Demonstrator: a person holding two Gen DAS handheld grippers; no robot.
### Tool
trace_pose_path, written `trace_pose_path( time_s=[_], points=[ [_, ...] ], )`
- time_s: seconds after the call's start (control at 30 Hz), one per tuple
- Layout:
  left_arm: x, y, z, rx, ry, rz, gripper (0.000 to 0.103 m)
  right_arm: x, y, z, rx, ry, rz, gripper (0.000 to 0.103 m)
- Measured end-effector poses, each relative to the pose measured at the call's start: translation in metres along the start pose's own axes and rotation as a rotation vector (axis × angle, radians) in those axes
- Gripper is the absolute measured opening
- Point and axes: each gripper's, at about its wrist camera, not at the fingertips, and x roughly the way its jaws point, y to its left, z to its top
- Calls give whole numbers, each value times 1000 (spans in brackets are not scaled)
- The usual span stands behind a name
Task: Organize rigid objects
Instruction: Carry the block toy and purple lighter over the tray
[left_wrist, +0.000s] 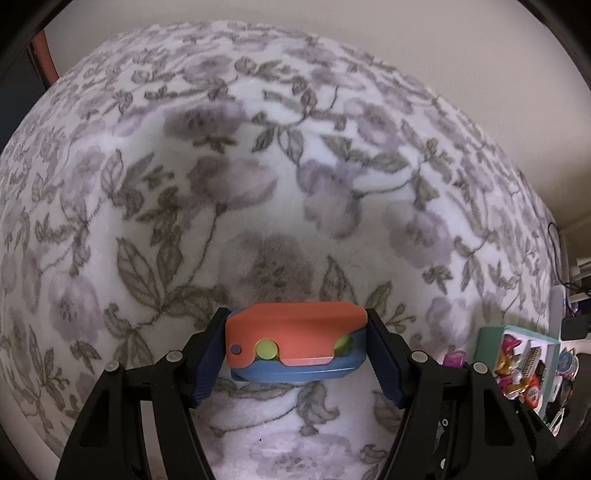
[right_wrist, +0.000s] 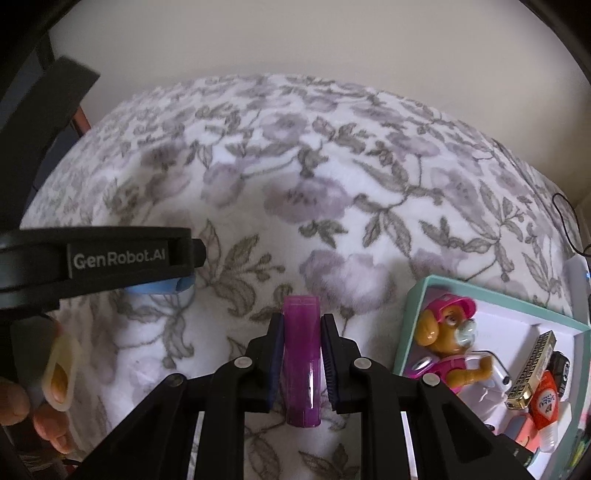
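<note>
Both tools hold something above a bed with a flowered blanket.

From the left wrist view, the left tool (left_wrist: 297, 347) is clenched on an orange and blue toy (left_wrist: 295, 345). Its blue pads (left_wrist: 207, 354) press on the two short ends of the toy, so the jaws stand rather wide. The toy has an orange upper shell, a blue lower part and a yellow-green round button on the front. It hangs over the blanket (left_wrist: 258, 166), which is white and fluffy with grey leaves and pale purple flowers and fills almost the whole view. Behind the bed there is a plain cream wall (left_wrist: 461, 44). At the right edge, a teal box (left_wrist: 487, 336) sits on the blanket, full of small colourful things that are too small to tell apart from here.

From the right wrist view, the right tool (right_wrist: 302, 354) is clenched on a purple translucent piece (right_wrist: 301, 354), which stands upright between the narrow jaws, its top rising above the fingertips. The teal box (right_wrist: 413, 325) is near to the right, on the blanket (right_wrist: 332, 177). Inside lie a puppy figure (right_wrist: 447, 332) with a pink cap, a gold patterned bar (right_wrist: 532, 365) and a small red-orange bottle (right_wrist: 545, 402). At the left, the left tool (right_wrist: 184, 258) reaches in from the side, with the blue part of its toy just visible under it. A person's fingers (right_wrist: 48, 417) show at the lower left. A black cable (right_wrist: 565, 221) lies at the far right edge of the bed, and the cream wall (right_wrist: 332, 44) is behind.
</note>
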Motion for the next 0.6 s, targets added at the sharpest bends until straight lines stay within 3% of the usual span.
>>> trace_pose_path(
  time_s=[0.3,0.6],
  points=[
    [-45,-9,8,21,-112,-46,72,-36,-17,11,80,-101,29,21],
    [-76,-46,-5,115,-195,-89,72,-79,-50,8,173,-189,2,21]
  ],
)
